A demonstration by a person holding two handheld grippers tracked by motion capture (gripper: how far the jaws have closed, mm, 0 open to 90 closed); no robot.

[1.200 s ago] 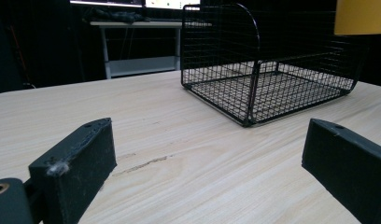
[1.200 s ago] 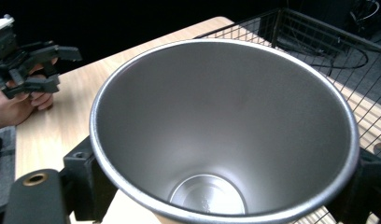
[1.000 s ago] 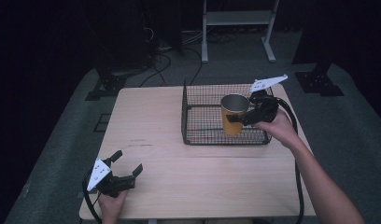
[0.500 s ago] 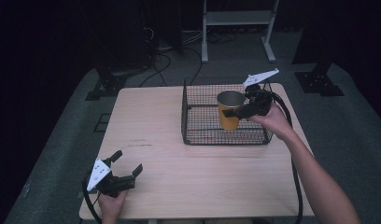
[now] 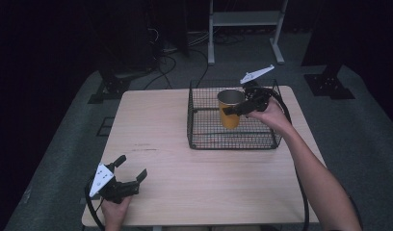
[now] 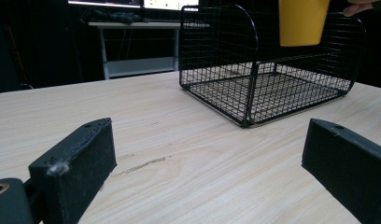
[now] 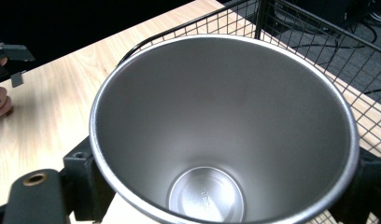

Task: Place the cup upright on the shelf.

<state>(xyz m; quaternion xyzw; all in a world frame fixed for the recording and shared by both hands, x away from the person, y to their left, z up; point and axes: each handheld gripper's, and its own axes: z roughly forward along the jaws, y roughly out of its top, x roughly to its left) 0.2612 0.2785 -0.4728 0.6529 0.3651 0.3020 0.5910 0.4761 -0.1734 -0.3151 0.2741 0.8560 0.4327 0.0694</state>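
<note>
Upright, yellow cup with silvery steel inside.

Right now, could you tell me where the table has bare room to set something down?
The table is bare left of the wire basket, and in front of it, across to the left hand-held gripper. The basket's floor looks bare too, but the yellow cup in the right hand-held gripper hangs above it.

Light wood table on grey floor — black wire basket sits on its far right part; left gripper rests at near-left corner.
</note>
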